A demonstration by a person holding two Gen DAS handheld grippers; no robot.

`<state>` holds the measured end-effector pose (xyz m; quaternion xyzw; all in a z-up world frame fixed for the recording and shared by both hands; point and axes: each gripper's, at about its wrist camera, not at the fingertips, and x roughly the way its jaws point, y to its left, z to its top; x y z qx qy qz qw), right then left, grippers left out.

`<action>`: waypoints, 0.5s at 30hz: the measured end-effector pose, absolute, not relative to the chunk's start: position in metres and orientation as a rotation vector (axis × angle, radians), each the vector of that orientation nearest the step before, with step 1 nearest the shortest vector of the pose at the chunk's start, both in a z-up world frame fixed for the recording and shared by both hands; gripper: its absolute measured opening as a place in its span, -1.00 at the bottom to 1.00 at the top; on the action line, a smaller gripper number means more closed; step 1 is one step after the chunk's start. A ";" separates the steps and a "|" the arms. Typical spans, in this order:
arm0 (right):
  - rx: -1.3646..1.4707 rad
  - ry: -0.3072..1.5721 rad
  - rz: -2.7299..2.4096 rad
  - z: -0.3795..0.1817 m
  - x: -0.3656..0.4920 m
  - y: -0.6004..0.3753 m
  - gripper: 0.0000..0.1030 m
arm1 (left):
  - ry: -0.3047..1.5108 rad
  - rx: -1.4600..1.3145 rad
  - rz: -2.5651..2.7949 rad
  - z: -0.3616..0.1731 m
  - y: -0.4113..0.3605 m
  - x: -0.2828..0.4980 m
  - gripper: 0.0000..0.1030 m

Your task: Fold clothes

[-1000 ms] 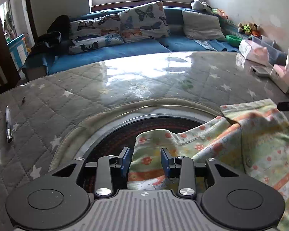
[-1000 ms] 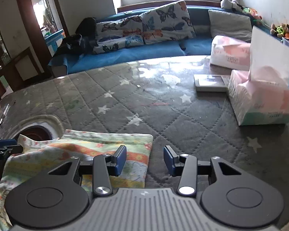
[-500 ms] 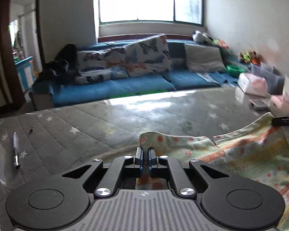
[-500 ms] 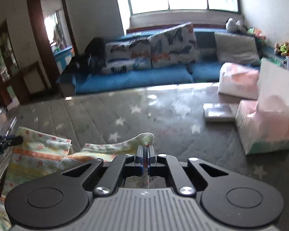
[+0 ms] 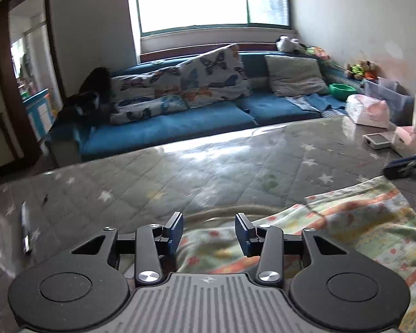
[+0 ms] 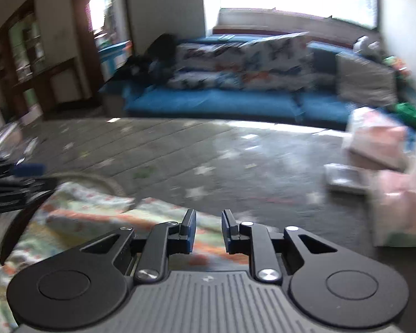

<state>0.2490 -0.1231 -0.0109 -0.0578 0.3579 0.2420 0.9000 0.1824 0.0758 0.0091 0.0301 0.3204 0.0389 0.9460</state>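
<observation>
A pale green garment with orange stripes and small red prints lies on the grey quilted star-patterned table cover. It also shows in the right wrist view, blurred. My left gripper is open and empty just above the garment's near-left part. My right gripper is open and empty above the garment's right part. The right gripper shows at the right edge of the left wrist view. The left gripper shows at the left edge of the right wrist view.
A pen lies on the cover at the left. Pink tissue packs and a flat box stand at the right. A round rimmed opening in the cover lies partly under the garment. A blue sofa with cushions stands behind the table.
Both grippers were shut on raised garment edges half a second ago. Both have opened and let go, and the garment has dropped back flat on the cover.
</observation>
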 end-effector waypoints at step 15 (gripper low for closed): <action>-0.209 0.798 0.609 -0.031 0.243 -0.064 -0.55 | 0.747 0.087 -0.107 -0.023 0.031 0.196 -0.19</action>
